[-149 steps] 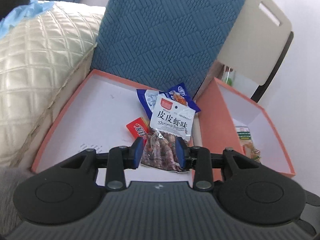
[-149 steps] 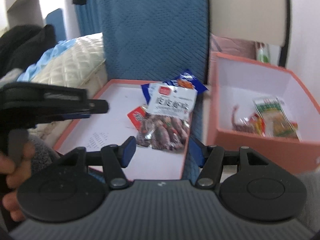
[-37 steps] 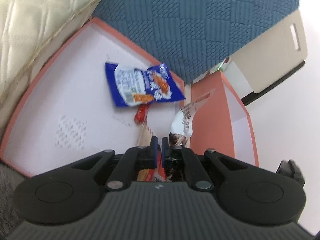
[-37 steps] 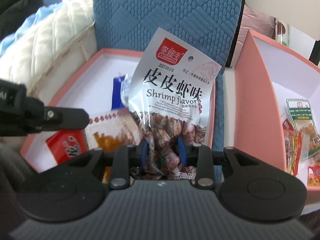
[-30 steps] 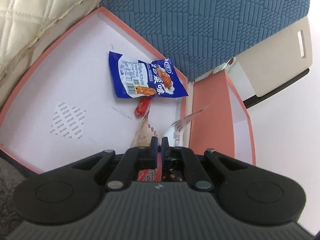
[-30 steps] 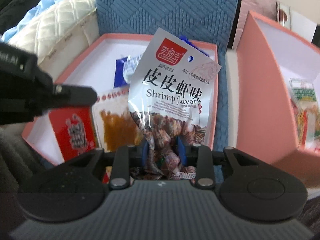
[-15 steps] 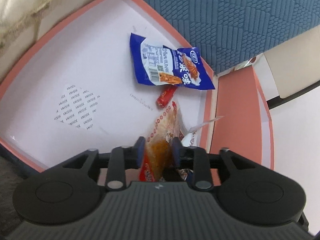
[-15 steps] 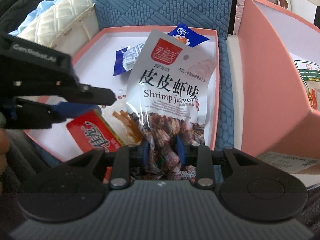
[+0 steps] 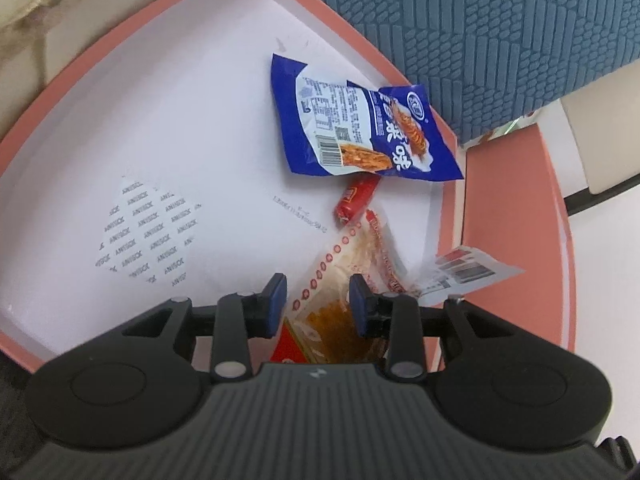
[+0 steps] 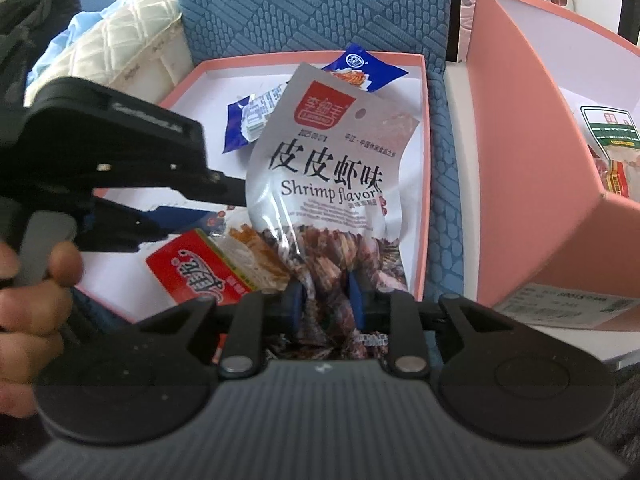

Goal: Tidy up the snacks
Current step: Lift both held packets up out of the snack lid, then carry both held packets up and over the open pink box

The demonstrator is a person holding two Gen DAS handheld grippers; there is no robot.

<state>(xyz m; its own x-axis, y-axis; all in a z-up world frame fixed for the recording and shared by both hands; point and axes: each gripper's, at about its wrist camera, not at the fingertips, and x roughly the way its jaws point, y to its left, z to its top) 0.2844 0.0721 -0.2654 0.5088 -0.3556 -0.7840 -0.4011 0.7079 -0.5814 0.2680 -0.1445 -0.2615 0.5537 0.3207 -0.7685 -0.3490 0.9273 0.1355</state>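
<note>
Gripping shrimp packet (image 10: 320,200), right gripper (image 10: 322,304) upright

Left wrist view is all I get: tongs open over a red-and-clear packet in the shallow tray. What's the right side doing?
Observer: Right tongs are shut on the bottom of the shrimp flavor bag, which is held upright above the tray.
Operator: Anything in the tall pink box? I only see its outer wall.
Observer: Yes, a green-and-white labelled packet lies inside the pink box, with more wrappers under it.
</note>
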